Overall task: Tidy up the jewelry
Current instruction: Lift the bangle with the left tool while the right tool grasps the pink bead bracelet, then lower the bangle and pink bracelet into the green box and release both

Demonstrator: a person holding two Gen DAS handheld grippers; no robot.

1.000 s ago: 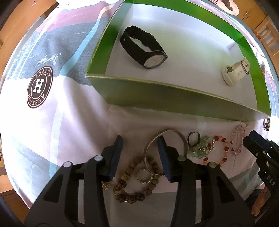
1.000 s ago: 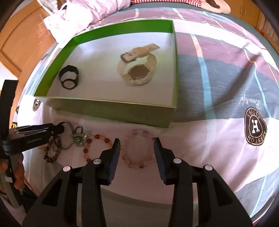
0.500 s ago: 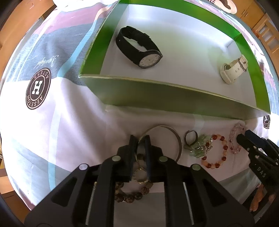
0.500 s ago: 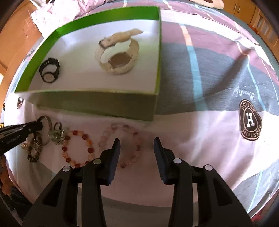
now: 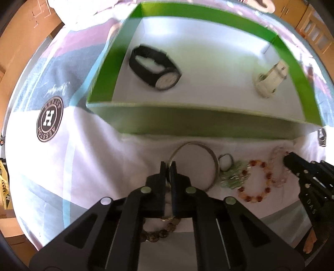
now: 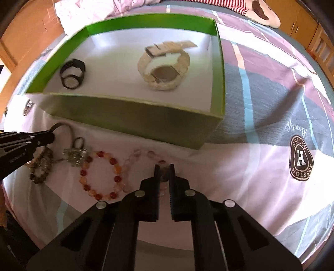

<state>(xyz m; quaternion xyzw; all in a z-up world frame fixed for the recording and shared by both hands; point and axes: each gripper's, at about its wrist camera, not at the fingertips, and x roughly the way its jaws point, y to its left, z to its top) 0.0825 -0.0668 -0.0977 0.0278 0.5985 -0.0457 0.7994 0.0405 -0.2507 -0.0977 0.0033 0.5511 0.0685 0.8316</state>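
Note:
A green box point(image 5: 204, 123) point(image 6: 133, 123) with a white floor holds a black watch point(image 5: 156, 68) point(image 6: 72, 74) and a cream watch point(image 5: 269, 83) point(image 6: 165, 68). On the bedsheet in front of it lie a silver bangle point(image 5: 208, 154) point(image 6: 60, 127), a small ring with a green charm point(image 5: 229, 173) point(image 6: 76, 153), an orange bead bracelet point(image 5: 255, 181) point(image 6: 100, 177), a pink bead bracelet point(image 5: 278, 164) point(image 6: 142, 156) and a brown bead bracelet point(image 5: 160, 231) point(image 6: 40, 166). My left gripper point(image 5: 168, 166) point(image 6: 51, 136) is shut on the bangle's rim. My right gripper point(image 6: 163, 168) point(image 5: 287, 157) is shut on the pink bracelet.
The bed has a pink, grey and blue sheet with round H logos point(image 5: 49, 118) point(image 6: 300, 159). Wooden furniture point(image 6: 311, 23) stands around it, and a striped plush toy point(image 6: 263, 14) lies at the far end.
Both grippers have closed: the left on the silver bangle, the right on the pink bracelet after moving down to it. Both views are blurred by motion.

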